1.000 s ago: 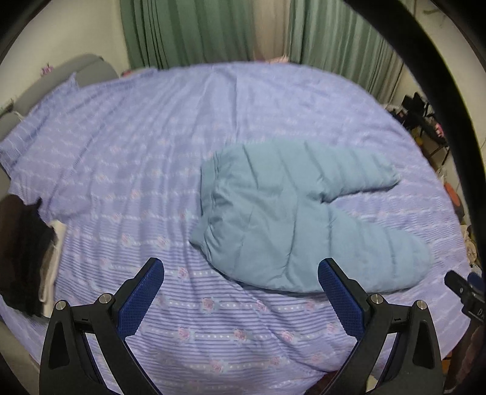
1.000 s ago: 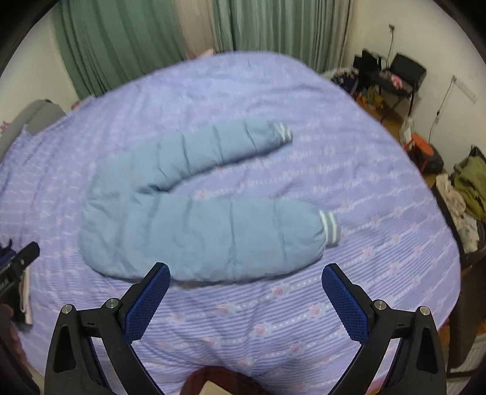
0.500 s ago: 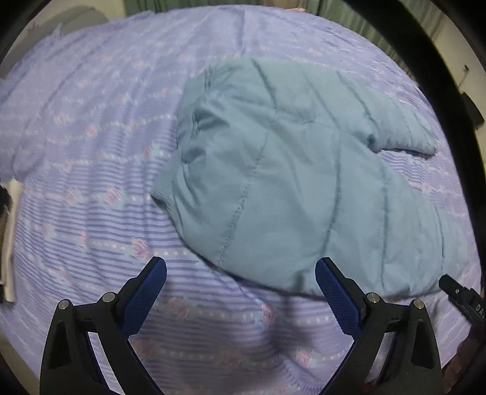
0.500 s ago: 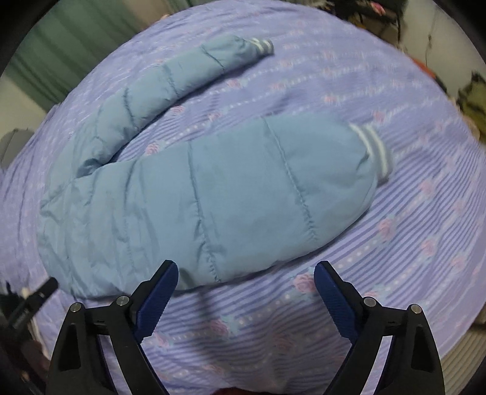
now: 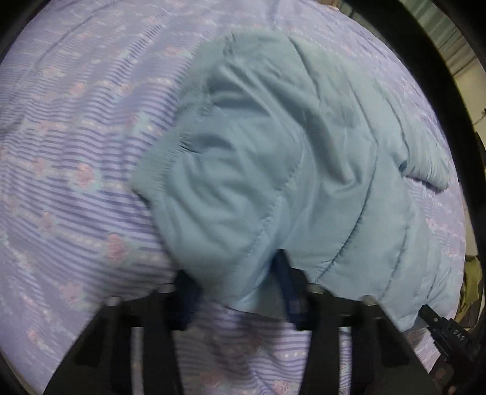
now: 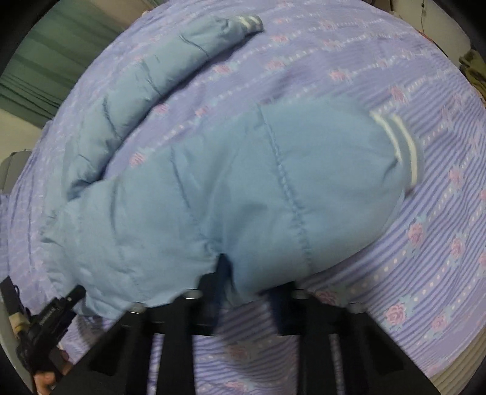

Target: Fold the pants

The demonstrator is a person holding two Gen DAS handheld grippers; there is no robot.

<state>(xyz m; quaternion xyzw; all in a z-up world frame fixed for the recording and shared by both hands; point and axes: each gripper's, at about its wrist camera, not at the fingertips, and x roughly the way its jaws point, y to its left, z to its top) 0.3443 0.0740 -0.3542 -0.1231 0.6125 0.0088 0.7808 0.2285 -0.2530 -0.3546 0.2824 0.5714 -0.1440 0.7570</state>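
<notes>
We clamp the left gripper [image 5: 234, 291] on the waist edge and the right gripper [image 6: 243, 291] on the near leg hem at 6 o'clock of the pants [image 5: 288, 170], which lie soft, puffy, light on the bed [image 5: 76, 152].

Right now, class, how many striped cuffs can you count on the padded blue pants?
2. One striped cuff ends the near pant leg, at right in the right wrist view. The other cuff ends the far leg, at the top. Neither looks hidden.
</notes>
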